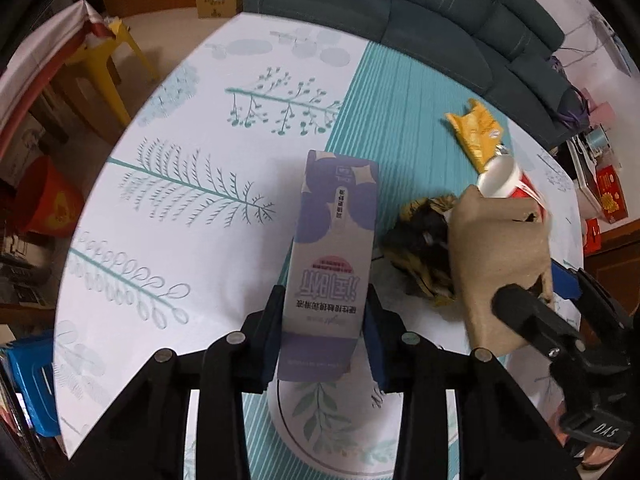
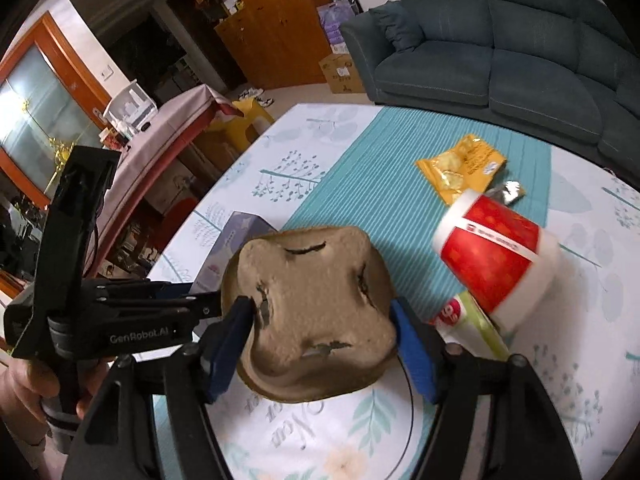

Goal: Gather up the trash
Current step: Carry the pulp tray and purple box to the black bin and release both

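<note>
My left gripper (image 1: 326, 332) is shut on a purple and grey carton box (image 1: 334, 248) and holds it above the table. My right gripper (image 2: 320, 320) is shut on a brown pulp cup holder (image 2: 312, 308); that holder also shows in the left wrist view (image 1: 496, 264). A red and white paper cup (image 2: 496, 260) lies on its side on the table, right of the holder. A yellow snack bag (image 2: 460, 168) lies farther back on the teal runner. A dark crumpled wrapper (image 1: 424, 248) lies between the box and the holder. A green and white tube (image 2: 476, 328) lies under the cup.
The table (image 1: 168, 200) has a white leaf-print cloth and a teal runner (image 1: 400, 120). A dark sofa (image 2: 500, 52) stands behind it. A yellow stool (image 1: 104, 52) and a red bucket (image 1: 48, 200) stand at the left. A round printed plate (image 2: 320, 432) lies below my grippers.
</note>
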`<action>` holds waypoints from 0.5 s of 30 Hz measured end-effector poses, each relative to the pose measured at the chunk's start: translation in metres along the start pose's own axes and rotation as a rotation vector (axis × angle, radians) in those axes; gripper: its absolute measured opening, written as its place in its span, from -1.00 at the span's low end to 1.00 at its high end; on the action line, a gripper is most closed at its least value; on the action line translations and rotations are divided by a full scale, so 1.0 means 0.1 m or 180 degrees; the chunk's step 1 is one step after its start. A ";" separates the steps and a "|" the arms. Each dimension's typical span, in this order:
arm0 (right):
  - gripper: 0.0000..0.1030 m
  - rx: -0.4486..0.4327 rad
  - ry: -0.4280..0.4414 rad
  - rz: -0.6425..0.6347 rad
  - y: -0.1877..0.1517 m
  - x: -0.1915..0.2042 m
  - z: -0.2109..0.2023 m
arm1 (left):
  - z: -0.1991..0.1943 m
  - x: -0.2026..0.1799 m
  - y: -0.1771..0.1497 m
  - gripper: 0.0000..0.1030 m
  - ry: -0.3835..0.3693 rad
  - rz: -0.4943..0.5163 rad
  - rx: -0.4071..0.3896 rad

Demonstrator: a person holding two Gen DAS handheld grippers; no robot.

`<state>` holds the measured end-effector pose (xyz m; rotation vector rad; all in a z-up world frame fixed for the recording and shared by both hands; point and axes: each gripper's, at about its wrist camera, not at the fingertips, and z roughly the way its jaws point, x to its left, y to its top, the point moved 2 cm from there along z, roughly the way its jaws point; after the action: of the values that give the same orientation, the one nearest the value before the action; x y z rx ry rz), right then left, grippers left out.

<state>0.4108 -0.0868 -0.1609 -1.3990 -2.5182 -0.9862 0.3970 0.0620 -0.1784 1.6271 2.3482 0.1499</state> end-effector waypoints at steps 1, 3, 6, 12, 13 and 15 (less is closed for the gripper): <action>0.36 -0.0037 -0.0013 0.0016 -0.01 0.01 -0.07 | -0.07 -0.02 -0.03 -0.33 0.0013 0.0030 -0.0037; 0.36 -0.0130 -0.0052 0.0047 -0.04 0.04 -0.22 | -0.20 -0.06 -0.09 -0.33 0.0002 0.0078 -0.0082; 0.36 -0.0232 -0.0126 0.0097 -0.12 0.10 -0.43 | -0.41 -0.11 -0.23 -0.33 -0.0026 0.0151 -0.0140; 0.36 -0.0302 -0.0259 0.0251 -0.43 0.30 -0.82 | -0.89 -0.13 -0.71 -0.33 -0.0056 0.0405 -0.0270; 0.36 -0.0318 -0.0300 0.0276 -0.53 0.37 -0.91 | -0.99 -0.13 -0.84 -0.33 -0.0069 0.0480 -0.0299; 0.36 -0.0341 -0.0360 0.0310 -0.67 0.50 -1.04 | -1.14 -0.12 -1.04 -0.33 -0.0072 0.0572 -0.0349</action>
<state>0.3065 -0.1356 -0.0932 -1.6349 -2.4798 -1.0671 0.2743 0.0219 -0.0927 1.7738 2.1349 0.2899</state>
